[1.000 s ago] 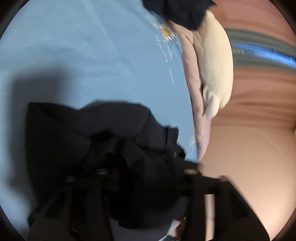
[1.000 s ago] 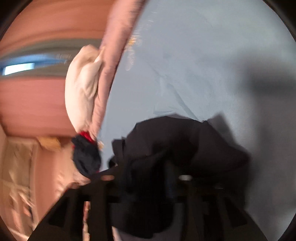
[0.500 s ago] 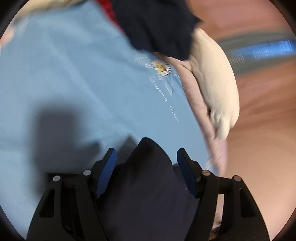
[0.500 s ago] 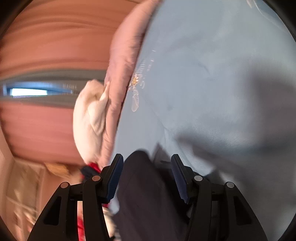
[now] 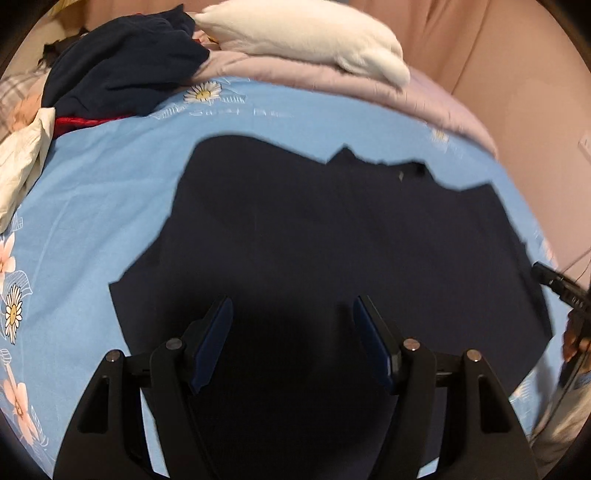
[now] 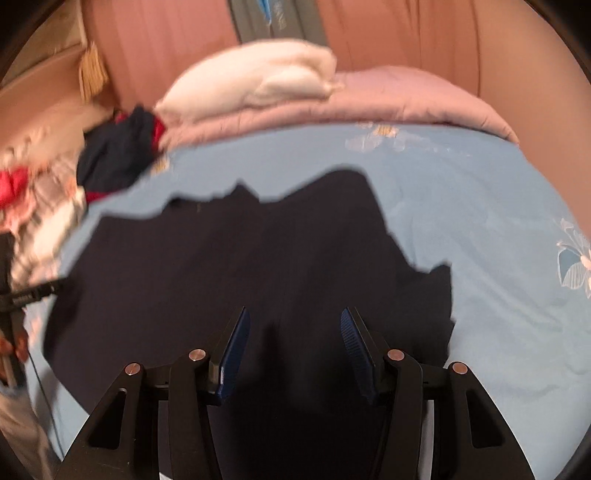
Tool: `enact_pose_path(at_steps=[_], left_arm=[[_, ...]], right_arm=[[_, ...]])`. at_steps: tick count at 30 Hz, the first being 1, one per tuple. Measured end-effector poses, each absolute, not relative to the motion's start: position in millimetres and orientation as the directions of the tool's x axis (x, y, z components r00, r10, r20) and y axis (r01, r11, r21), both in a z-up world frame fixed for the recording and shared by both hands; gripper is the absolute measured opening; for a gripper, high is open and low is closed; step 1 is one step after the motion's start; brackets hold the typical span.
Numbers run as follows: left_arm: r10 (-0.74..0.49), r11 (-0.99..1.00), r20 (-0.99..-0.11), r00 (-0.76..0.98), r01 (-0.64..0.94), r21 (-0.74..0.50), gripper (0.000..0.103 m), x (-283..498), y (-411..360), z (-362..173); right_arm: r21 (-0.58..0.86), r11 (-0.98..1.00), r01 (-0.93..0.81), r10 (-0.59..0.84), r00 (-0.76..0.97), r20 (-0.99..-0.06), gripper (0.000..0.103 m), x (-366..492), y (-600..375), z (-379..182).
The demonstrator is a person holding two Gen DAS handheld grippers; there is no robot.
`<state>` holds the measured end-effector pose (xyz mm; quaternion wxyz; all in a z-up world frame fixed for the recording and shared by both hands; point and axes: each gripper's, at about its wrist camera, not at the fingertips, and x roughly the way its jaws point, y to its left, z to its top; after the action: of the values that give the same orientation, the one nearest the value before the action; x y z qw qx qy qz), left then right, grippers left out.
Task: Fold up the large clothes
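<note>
A large dark navy garment (image 5: 314, 236) lies spread flat on the light blue flowered bed sheet (image 5: 92, 192); it also shows in the right wrist view (image 6: 236, 266). My left gripper (image 5: 291, 306) is open above the garment's near part, with nothing between its blue pads. My right gripper (image 6: 291, 317) is open above the same garment, also empty. The tip of the right gripper (image 5: 554, 284) shows at the right edge of the left wrist view, and the left gripper's tip (image 6: 33, 293) at the left edge of the right wrist view.
A heap of dark blue and red clothes (image 5: 122, 66) lies at the sheet's far left. A white pillow (image 5: 306, 33) rests on a folded pink quilt (image 5: 406, 96) along the far edge. Pink curtains (image 6: 166, 44) hang behind. White and checked clothes (image 6: 37, 206) lie left.
Both grippers let go of the bunched dark garment and opened. The garment now lies spread flat on the sheet, and both grippers have pulled back above its near part.
</note>
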<state>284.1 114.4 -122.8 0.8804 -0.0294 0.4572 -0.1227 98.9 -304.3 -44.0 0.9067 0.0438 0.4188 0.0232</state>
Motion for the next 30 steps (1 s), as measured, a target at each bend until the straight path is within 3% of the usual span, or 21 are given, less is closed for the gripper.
enact_pose_path(at_steps=[4, 10, 13, 17, 21, 25, 30], left_arm=[[-0.238, 0.97, -0.838, 0.492, 0.157, -0.183, 0.068, 306.6, 114.4, -150.0], [-0.274, 0.959, -0.825, 0.494, 0.078, -0.271, 0.068, 298.0, 134.1, -140.7], [-0.324, 0.934, -0.784, 0.529, 0.045, -0.355, 0.068, 271.7, 158.1, -122.2], [-0.336, 0.9, -0.736, 0.588, -0.03, -0.435, 0.082, 223.3, 204.8, -111.4], [-0.376, 0.846, -0.709, 0.596, -0.092, -0.526, 0.082, 181.4, 233.3, -127.0], [-0.498, 0.736, -0.644, 0.581, -0.11, -0.668, 0.082, 157.8, 246.8, -152.3], [-0.506, 0.718, -0.648, 0.57, -0.138, -0.682, 0.082, 162.1, 245.3, -165.1]], right_arm=[[0.103, 0.994, 0.036, 0.059, 0.614, -0.787, 0.054, 113.8, -312.8, -63.2], [0.093, 0.993, 0.076, 0.027, 0.616, -0.787, 0.05, 106.8, -313.5, -55.7], [0.112, 0.991, 0.074, 0.037, 0.651, -0.758, 0.05, 83.8, -312.5, -39.3], [0.09, 0.994, 0.057, 0.025, 0.694, -0.72, 0.05, 53.0, -301.9, -25.2], [0.096, 0.995, 0.028, 0.049, 0.697, -0.715, 0.05, 28.7, -286.3, -30.5], [0.077, 0.997, 0.016, 0.046, 0.674, -0.737, 0.05, 28.0, -277.3, -51.1], [0.113, 0.992, 0.051, 0.058, 0.619, -0.783, 0.05, 41.2, -283.9, -82.4]])
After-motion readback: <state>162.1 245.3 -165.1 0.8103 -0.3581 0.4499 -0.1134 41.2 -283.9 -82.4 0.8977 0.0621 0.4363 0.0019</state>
